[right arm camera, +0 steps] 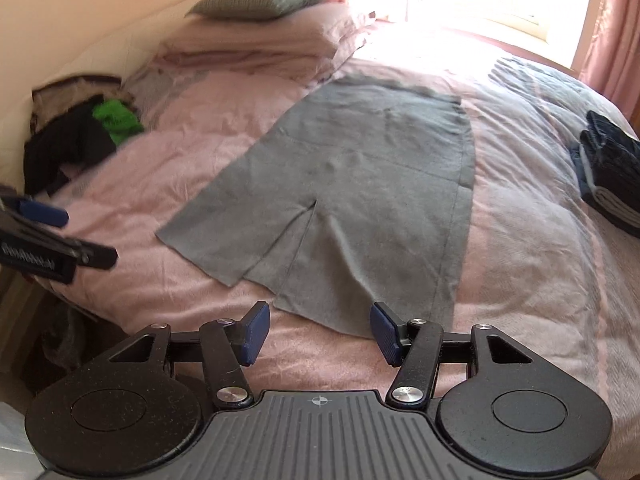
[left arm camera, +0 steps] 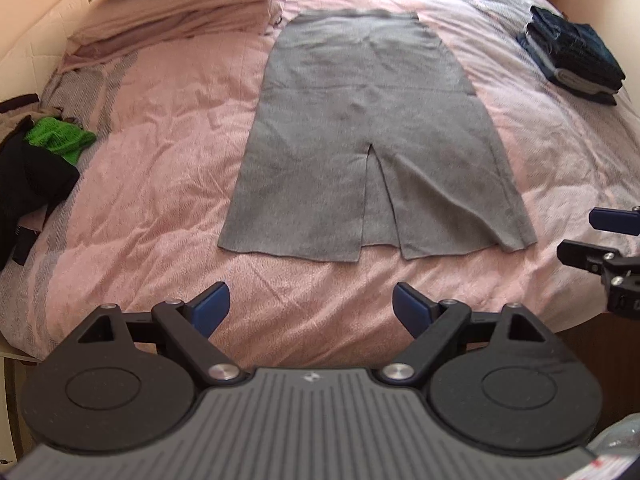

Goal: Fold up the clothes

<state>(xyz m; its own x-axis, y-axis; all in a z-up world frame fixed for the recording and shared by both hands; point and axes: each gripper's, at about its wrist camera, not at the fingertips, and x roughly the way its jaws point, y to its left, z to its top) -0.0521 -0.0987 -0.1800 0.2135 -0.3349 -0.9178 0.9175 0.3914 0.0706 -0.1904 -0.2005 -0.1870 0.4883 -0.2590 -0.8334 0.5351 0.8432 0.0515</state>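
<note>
A grey skirt (left arm camera: 360, 140) (right arm camera: 360, 184) lies spread flat on the pink bed cover, its slit hem toward me and its waistband at the far side. My left gripper (left arm camera: 310, 310) hovers open over the bed's near edge, just short of the hem, nothing between its blue pads. My right gripper (right arm camera: 316, 334) is open too, low at the hem's near right part, with its right pad (right arm camera: 384, 332) close over the cloth. Each gripper also shows in the other's view: the right gripper (left arm camera: 592, 236) at the right edge, the left gripper (right arm camera: 76, 236) at the left edge.
A folded stack of dark blue clothes (left arm camera: 572, 56) (right arm camera: 612, 172) sits at the right of the bed. A heap of black and green garments (left arm camera: 40, 160) (right arm camera: 88, 136) lies at the left. Pink pillows (left arm camera: 180, 8) and a grey cushion (right arm camera: 264, 0) lie at the head.
</note>
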